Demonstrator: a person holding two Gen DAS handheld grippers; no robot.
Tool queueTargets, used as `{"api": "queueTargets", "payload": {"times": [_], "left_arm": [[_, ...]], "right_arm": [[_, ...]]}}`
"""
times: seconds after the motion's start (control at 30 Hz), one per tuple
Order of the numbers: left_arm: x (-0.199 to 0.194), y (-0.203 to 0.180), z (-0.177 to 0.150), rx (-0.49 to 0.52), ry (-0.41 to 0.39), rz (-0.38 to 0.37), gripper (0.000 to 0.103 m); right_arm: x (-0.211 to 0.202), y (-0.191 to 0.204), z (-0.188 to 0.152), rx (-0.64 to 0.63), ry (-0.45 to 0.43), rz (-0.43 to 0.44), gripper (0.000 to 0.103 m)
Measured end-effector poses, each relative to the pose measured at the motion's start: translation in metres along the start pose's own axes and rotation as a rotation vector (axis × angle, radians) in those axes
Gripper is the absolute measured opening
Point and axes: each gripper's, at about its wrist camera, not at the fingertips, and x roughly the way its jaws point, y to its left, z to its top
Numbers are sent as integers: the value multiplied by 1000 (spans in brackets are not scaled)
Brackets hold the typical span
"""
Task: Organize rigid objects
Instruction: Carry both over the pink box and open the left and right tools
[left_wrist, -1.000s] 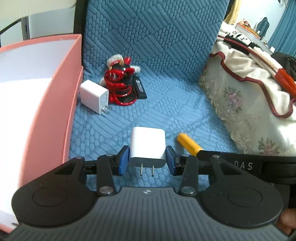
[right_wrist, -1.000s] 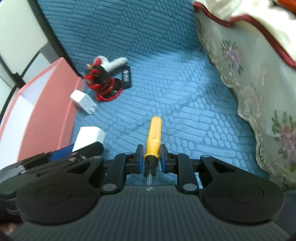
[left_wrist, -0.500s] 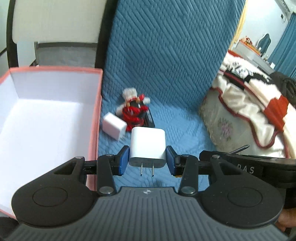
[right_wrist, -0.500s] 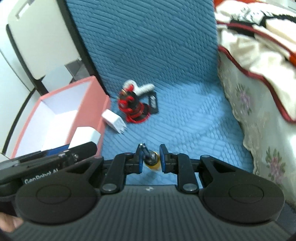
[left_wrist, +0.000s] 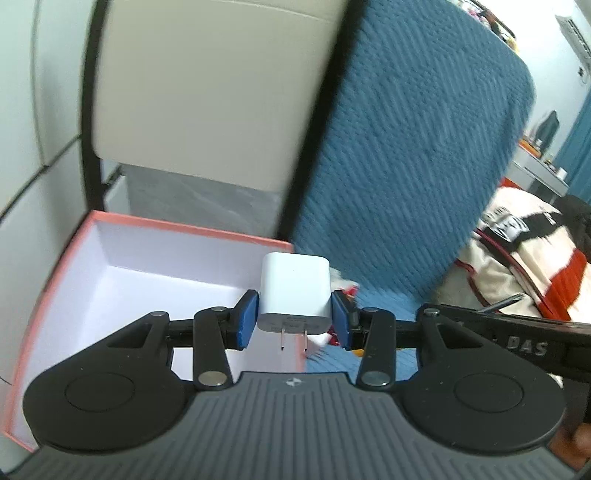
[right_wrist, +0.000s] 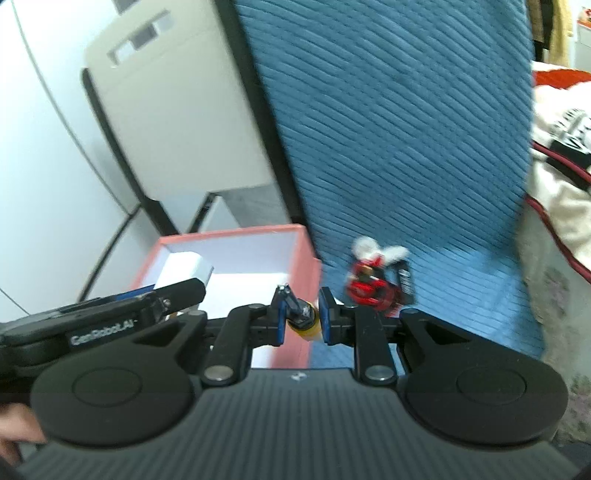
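left wrist: white charger (left_wrist: 294, 290) upright, prongs toward camera.

Left wrist camera faced forward, close above pink box (left_wrist: 110, 236) | right wrist camera looked alongside | both shared box (right_wrist: 236, 236), blue cushion (left_wrist: 406, 166).

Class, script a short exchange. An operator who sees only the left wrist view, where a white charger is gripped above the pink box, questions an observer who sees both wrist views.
Operator: My left gripper holds the white charger. What is the right gripper holding?
Observer: A yellow-handled screwdriver, clamped between its fingers.
Operator: What sits behind my charger on the blue cover?
Observer: A red toy figure with a black card beside it, to the right of the pink box.
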Motion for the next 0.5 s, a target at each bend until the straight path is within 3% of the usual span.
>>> {"api": "queueTargets", "payload": {"times": [0.2,0.5], "left_arm": [[-3,50,5,-34,7,52,48],[35,117,-22,-94,108,115,48]], "right_arm": [[25,38,1,-16,28,91,22],[93,70,-33,-40,148,89,22]]}}
